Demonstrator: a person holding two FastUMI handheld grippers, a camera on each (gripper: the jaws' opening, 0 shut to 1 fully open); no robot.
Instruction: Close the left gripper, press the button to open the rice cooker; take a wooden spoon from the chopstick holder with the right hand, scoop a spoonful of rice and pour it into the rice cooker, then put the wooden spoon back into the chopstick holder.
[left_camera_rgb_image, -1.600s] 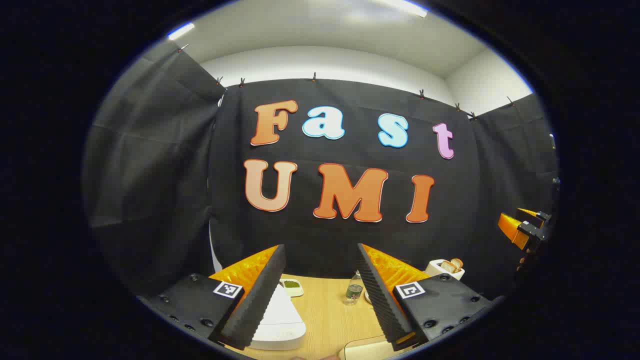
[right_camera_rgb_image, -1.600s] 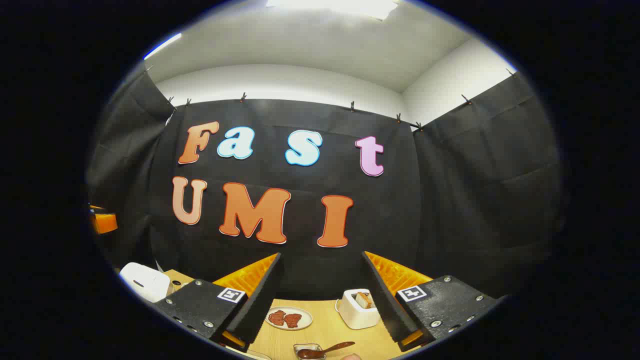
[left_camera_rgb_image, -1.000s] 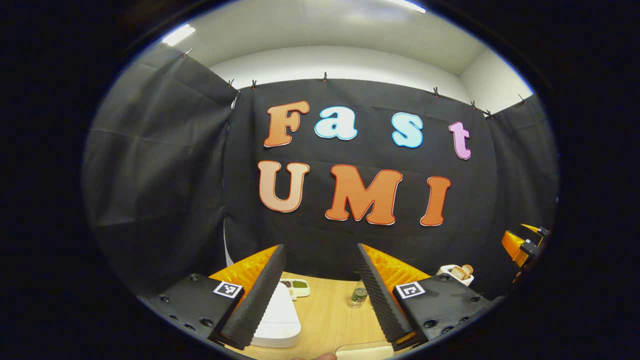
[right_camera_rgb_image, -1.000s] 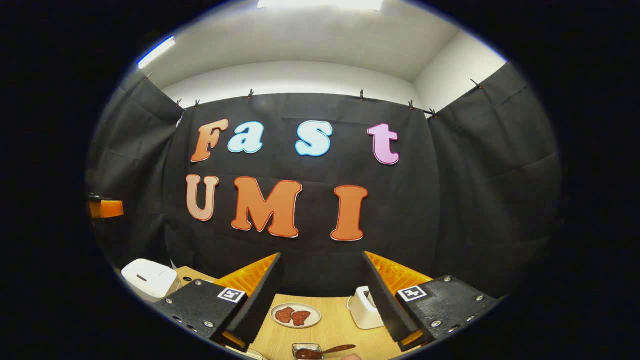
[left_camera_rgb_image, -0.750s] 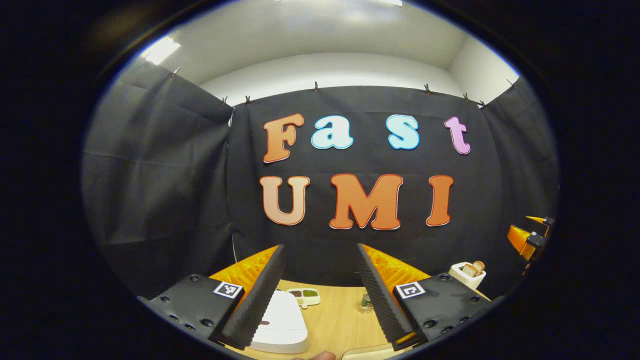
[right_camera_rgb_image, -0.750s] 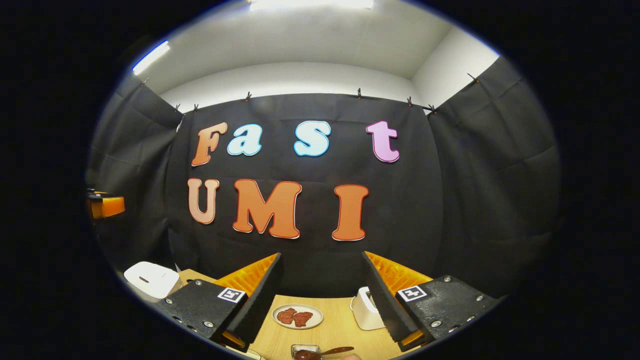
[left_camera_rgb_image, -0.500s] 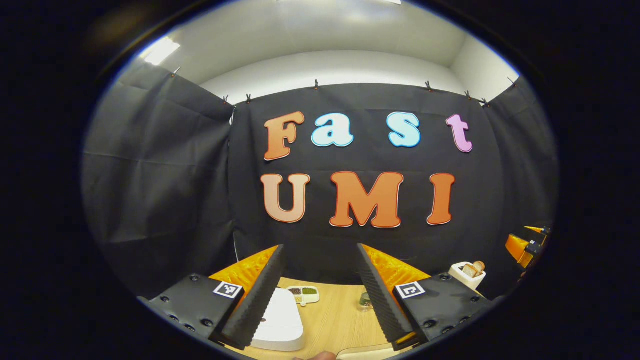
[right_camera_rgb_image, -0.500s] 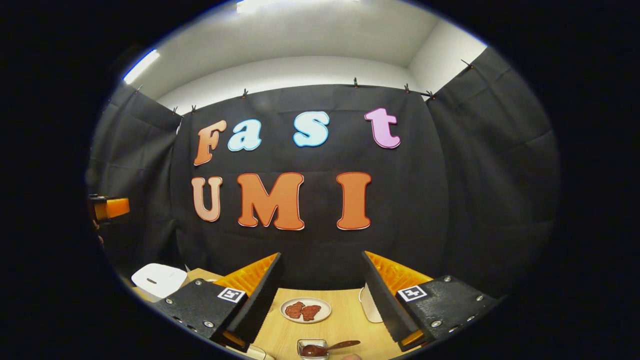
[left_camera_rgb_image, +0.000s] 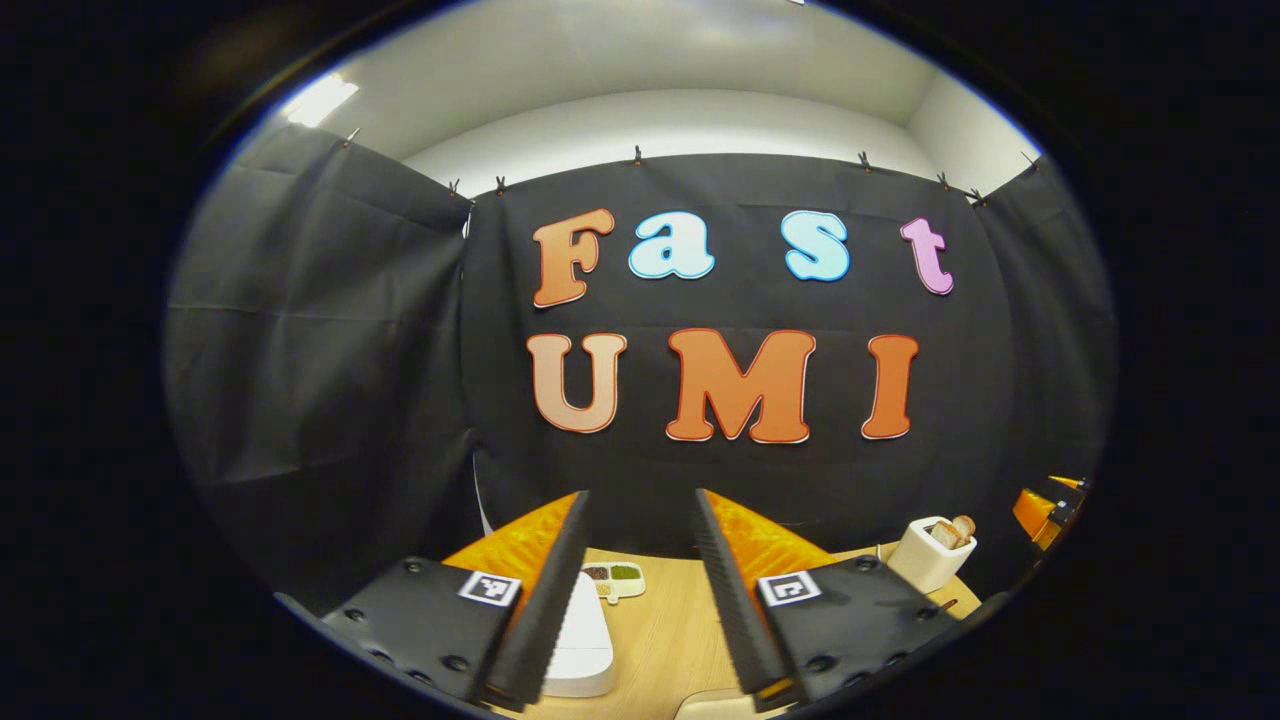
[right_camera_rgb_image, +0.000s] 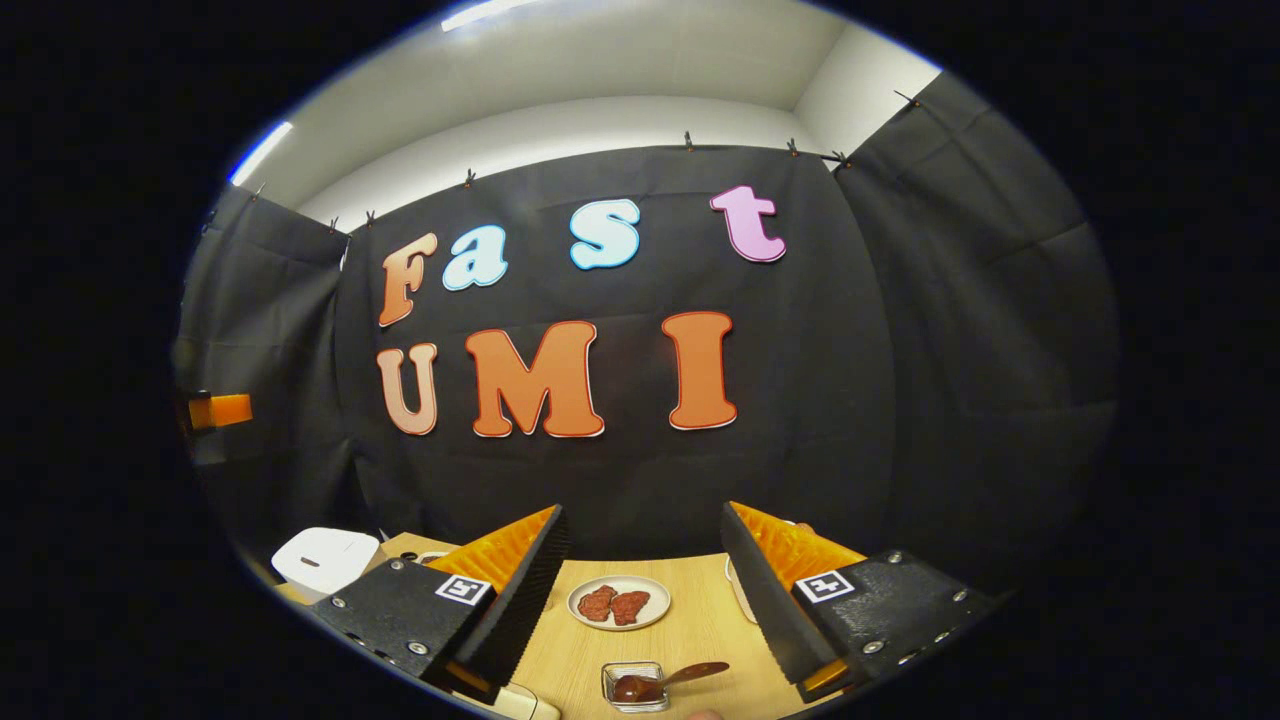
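The white rice cooker (left_camera_rgb_image: 580, 640) sits on the wooden table (left_camera_rgb_image: 665, 640) with its lid down, low between my left gripper's fingers. My left gripper (left_camera_rgb_image: 642, 495) hovers above the table, open with a narrowed gap and nothing between its fingers. In the right gripper view the rice cooker (right_camera_rgb_image: 325, 558) shows at the far left. My right gripper (right_camera_rgb_image: 643, 508) is open and empty, held above the table (right_camera_rgb_image: 690, 630). The right gripper (left_camera_rgb_image: 1045, 503) also appears at the far right edge of the left gripper view, and the left gripper (right_camera_rgb_image: 220, 410) at the far left edge of the right gripper view.
A small divided tray (left_camera_rgb_image: 613, 578) with green and brown fillings lies behind the cooker. A white toaster (left_camera_rgb_image: 935, 553) with bread stands at the right. Below my right gripper lie a plate of red slices (right_camera_rgb_image: 620, 603) and a glass dish of dark sauce (right_camera_rgb_image: 635, 687) with a brown spoon (right_camera_rgb_image: 695, 673).
The left gripper's fingers have moved closer together. Both views have tipped a little downward, showing more of the table. The right gripper view has rolled slightly.
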